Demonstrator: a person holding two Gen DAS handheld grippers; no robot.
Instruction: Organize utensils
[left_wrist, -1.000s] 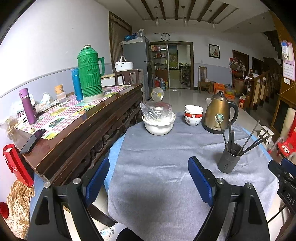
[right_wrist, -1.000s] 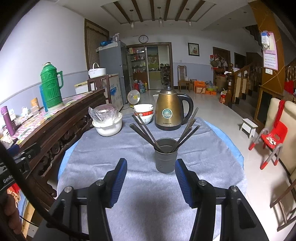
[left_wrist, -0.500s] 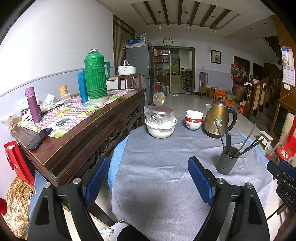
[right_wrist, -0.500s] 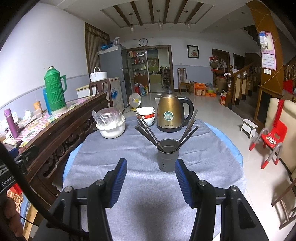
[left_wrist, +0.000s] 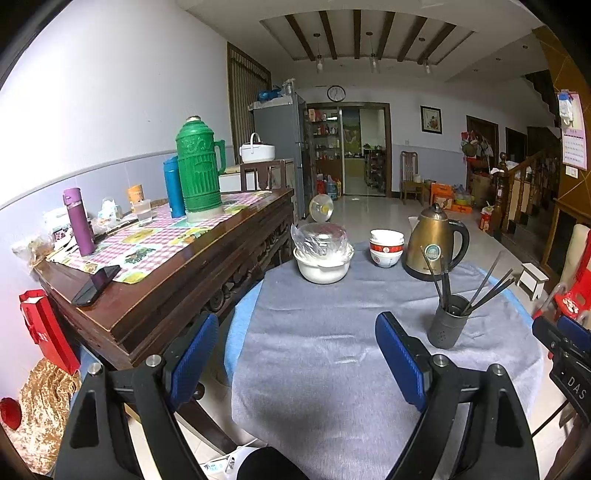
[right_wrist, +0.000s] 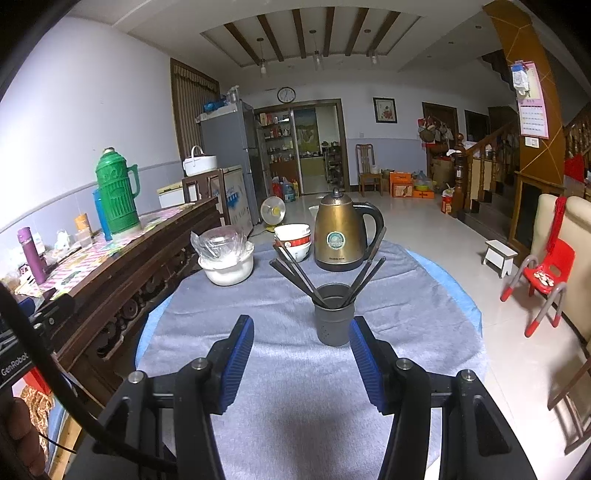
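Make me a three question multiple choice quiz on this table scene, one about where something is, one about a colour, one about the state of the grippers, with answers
1. Where are the dark chopsticks?
A. Flat on the cloth
B. Standing in the dark grey holder
C. Inside the kettle

2. What colour is the tall thermos on the wooden sideboard?
A. Green
B. Red
C. White

3. How do the left gripper and right gripper stand?
A. Both shut on chopsticks
B. Only the right holds the holder
C. Both open and empty

Answers:
1 B, the sticks fan out of the cup in front of the gold kettle.
2 A, its ribbed body is plainly green.
3 C, grey cloth shows between each pair of blue pads.
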